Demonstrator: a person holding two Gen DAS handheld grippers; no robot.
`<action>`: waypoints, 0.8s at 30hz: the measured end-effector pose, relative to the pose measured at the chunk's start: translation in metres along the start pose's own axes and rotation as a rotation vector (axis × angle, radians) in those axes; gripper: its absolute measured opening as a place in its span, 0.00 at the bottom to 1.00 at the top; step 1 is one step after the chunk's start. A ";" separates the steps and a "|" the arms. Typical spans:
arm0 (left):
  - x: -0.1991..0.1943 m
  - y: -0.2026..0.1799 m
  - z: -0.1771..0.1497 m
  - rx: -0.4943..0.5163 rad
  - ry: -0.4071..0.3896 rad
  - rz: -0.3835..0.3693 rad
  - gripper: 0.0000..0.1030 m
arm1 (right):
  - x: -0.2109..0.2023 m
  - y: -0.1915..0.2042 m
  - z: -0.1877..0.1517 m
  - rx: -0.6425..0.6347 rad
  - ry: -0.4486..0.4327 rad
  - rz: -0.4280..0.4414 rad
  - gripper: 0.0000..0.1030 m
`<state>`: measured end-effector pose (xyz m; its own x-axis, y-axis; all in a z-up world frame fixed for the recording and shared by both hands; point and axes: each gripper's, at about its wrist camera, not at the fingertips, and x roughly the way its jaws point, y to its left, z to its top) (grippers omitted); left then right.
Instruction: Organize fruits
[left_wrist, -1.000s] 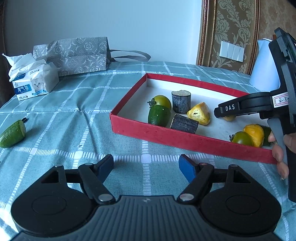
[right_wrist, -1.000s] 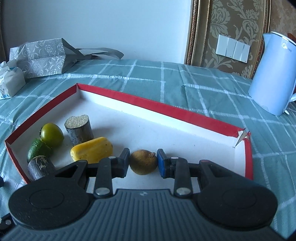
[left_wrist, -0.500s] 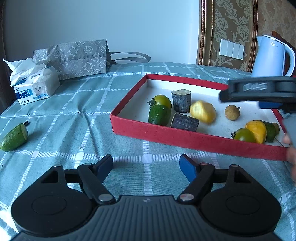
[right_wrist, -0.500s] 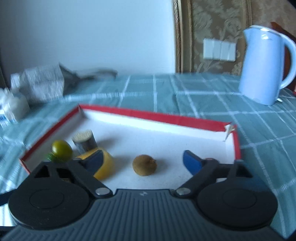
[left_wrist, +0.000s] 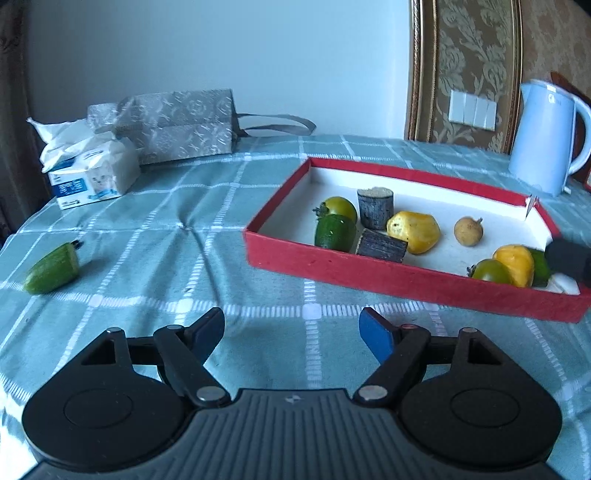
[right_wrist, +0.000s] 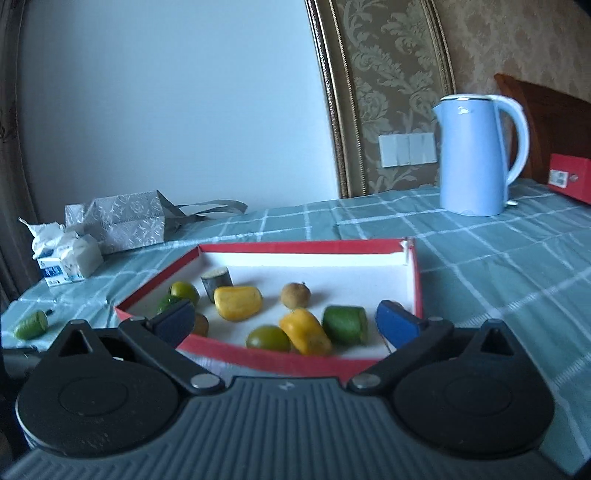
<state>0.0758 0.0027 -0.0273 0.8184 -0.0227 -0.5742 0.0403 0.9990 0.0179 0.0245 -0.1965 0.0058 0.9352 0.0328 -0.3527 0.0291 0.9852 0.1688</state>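
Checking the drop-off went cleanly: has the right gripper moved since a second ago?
Yes. The right gripper has let go of the small brown fruit and pulled back over the red box's near rim, jaws open.

Ahead of me, a pale blue kettle stands at two o'clock; a grey patterned bag and tissue pack sit at ten o'clock on the checked teal cloth.

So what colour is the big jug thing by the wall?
Pale blue plastic kettle, white rim and handle; clearest in the right wrist view.
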 end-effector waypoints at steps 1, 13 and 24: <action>-0.004 0.002 -0.001 -0.015 -0.006 0.001 0.79 | -0.003 0.001 -0.003 0.000 0.011 -0.013 1.00; -0.051 -0.005 -0.012 0.007 -0.034 0.047 0.89 | -0.026 0.020 -0.027 -0.022 0.043 -0.046 1.00; -0.073 0.004 -0.009 -0.056 -0.059 0.060 0.92 | -0.037 0.023 -0.027 -0.012 0.032 -0.128 1.00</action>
<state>0.0106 0.0086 0.0075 0.8510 0.0370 -0.5238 -0.0408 0.9992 0.0043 -0.0186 -0.1707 -0.0020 0.9124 -0.0881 -0.3998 0.1430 0.9837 0.1094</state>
